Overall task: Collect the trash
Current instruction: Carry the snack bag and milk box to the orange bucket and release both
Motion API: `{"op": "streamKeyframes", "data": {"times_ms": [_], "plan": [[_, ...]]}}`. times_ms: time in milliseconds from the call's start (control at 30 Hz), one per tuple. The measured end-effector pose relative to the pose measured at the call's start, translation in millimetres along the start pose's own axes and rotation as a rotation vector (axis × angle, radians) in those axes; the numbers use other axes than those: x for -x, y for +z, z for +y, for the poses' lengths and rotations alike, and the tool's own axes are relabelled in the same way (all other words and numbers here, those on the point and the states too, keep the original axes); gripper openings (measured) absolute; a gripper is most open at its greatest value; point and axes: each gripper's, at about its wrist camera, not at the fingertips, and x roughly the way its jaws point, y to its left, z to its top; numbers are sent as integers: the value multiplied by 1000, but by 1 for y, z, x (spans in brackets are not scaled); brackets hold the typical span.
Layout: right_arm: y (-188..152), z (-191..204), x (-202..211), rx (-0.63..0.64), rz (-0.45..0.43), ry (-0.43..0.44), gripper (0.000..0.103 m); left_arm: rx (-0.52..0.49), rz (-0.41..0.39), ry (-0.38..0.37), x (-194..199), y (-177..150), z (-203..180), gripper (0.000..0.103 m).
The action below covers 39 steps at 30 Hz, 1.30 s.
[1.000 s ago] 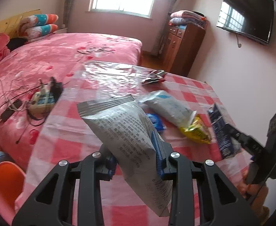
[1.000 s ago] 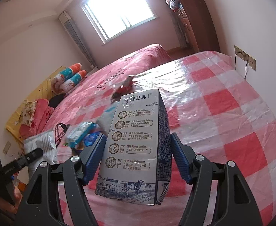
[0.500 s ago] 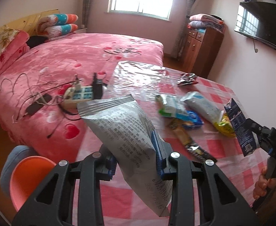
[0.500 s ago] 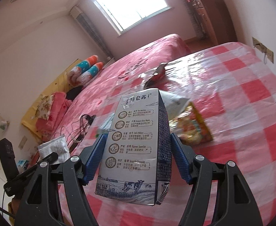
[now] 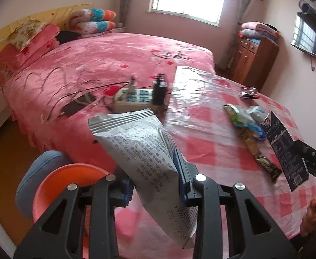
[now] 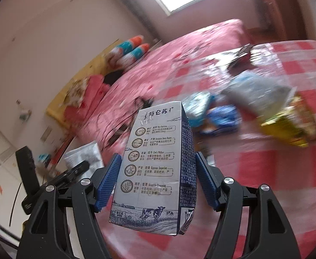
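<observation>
My left gripper [image 5: 155, 185] is shut on a grey printed snack bag [image 5: 145, 149], held up in the air over the near left edge of the table [image 5: 203, 149]. My right gripper [image 6: 158, 181] is shut on a blue and white milk carton [image 6: 155, 164], upright between the blue pads [image 6: 109, 183]. The left wrist view shows that carton [image 5: 285, 149] at the far right with a hand [image 5: 309, 220] below it. Loose wrappers lie on the checked cloth: a green and white one [image 5: 237, 116], a dark bar wrapper [image 5: 259, 159], a yellow bag [image 6: 291, 125], a blue packet [image 6: 220, 116].
An orange bin [image 5: 65, 185] with a blue rim stands on the floor at the left, just below the table edge. A pink bed [image 5: 106, 60] carries a power strip [image 5: 134, 97] with cables. A wooden cabinet [image 5: 253, 62] and a wall television [image 5: 313, 38] stand at the right.
Both grippers have swung left across the table with their loads. The bed and the orange bin have come further into the left wrist view; the wrappers have slid right.
</observation>
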Motion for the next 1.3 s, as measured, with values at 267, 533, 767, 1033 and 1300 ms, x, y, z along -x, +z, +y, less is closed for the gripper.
{"op": "streamKeyframes", "data": {"times_ms": [267, 533, 767, 1033, 1300], "plan": [[-9, 63, -48, 75, 124, 99, 69, 55, 17, 90, 5, -18, 55, 35], [-20, 121, -90, 184, 229, 162, 69, 113, 41, 147, 6, -35, 96, 35], [-39, 160, -128, 251, 316, 200, 69, 152, 67, 182, 2, -49, 123, 35], [-53, 188, -158, 274, 378, 229, 71, 182, 113, 263, -5, -57, 143, 60], [-53, 165, -157, 162, 373, 206, 87, 175, 123, 324, -8, -52, 143, 87]]}}
